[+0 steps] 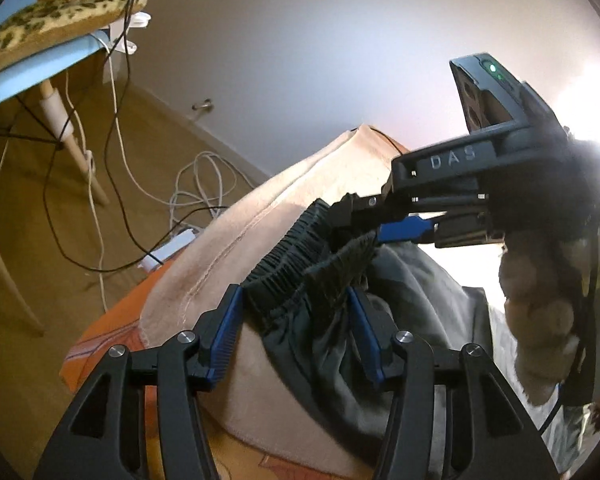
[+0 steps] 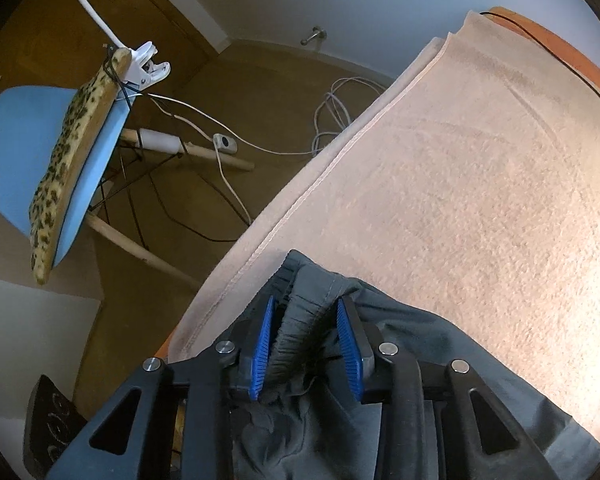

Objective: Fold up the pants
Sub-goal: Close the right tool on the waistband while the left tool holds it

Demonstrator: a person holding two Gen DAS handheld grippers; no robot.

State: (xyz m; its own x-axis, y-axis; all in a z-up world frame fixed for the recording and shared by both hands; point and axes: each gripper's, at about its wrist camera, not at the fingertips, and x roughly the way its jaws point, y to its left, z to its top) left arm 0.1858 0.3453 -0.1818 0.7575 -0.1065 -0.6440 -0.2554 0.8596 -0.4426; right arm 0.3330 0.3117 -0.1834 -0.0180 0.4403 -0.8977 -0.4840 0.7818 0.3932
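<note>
In the left wrist view, the left claw stands with its blue pads apart on both sides of the elastic waistband of the dark pants; the pads do not press the cloth. The pants lie on a pink towel near its left edge. The right claw comes from the right onto the same waistband.

In the right wrist view, the right claw has the gathered waistband between its pads, which are still apart and not clamped. I judge the step is taking the waistband. Next, both claws should close firmly before lifting.
</note>
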